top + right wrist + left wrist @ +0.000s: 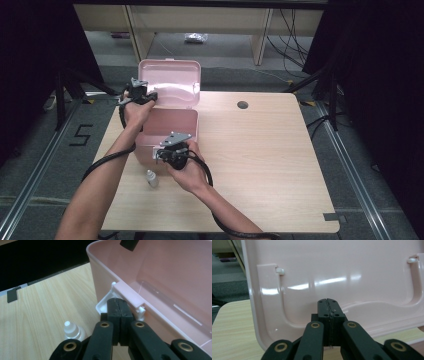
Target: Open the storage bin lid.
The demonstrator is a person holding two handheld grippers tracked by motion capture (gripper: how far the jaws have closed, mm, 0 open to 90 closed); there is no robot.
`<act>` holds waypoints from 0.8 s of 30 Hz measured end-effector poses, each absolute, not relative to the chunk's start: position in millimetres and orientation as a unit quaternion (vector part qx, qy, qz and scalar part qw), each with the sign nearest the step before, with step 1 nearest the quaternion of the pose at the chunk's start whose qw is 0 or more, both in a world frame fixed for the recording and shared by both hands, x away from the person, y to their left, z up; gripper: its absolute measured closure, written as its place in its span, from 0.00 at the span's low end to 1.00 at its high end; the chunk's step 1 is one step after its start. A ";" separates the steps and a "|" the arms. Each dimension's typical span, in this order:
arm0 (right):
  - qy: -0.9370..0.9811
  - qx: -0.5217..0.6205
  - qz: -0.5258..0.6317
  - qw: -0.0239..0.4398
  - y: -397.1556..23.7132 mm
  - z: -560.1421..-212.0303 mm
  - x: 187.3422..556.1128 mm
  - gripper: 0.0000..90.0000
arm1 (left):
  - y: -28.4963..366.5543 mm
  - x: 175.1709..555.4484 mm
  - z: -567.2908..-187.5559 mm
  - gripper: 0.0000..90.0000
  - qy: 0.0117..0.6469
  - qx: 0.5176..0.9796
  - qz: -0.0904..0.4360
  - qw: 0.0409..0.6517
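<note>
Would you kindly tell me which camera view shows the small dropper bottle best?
The right gripper view: the dropper bottle stands close and sharp on the table beside the pink box. The high view shows it small, near the box's front.

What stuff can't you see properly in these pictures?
- Box inside: high view, the right gripper and hand cover part of its floor.
- Bottle: right gripper view, the fingers hide its lower part; high view, label too small.
- Lid: left gripper view, cut off by the top edge.
</note>
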State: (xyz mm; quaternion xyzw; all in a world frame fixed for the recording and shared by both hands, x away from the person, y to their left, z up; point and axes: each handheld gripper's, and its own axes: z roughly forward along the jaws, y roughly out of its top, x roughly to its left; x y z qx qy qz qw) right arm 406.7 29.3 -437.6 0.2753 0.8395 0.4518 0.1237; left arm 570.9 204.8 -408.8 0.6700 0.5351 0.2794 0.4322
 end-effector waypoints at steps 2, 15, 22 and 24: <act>0.836 0.277 0.457 0.126 30.1 -438.5 406.8 1.00 | 204.5 571.0 -409.6 1.00 0.535 0.671 0.279 0.430; 0.838 0.275 0.453 0.127 29.3 -437.8 406.6 1.00 | 201.3 569.9 -411.6 1.00 0.535 0.677 0.270 0.426; 0.841 0.276 0.449 0.123 28.5 -437.0 407.2 1.00 | 201.8 556.5 -400.2 0.98 0.521 0.675 0.269 0.449; 0.841 0.277 0.448 0.122 28.5 -436.8 407.5 1.00 | 203.8 549.7 -395.0 0.98 0.514 0.675 0.271 0.455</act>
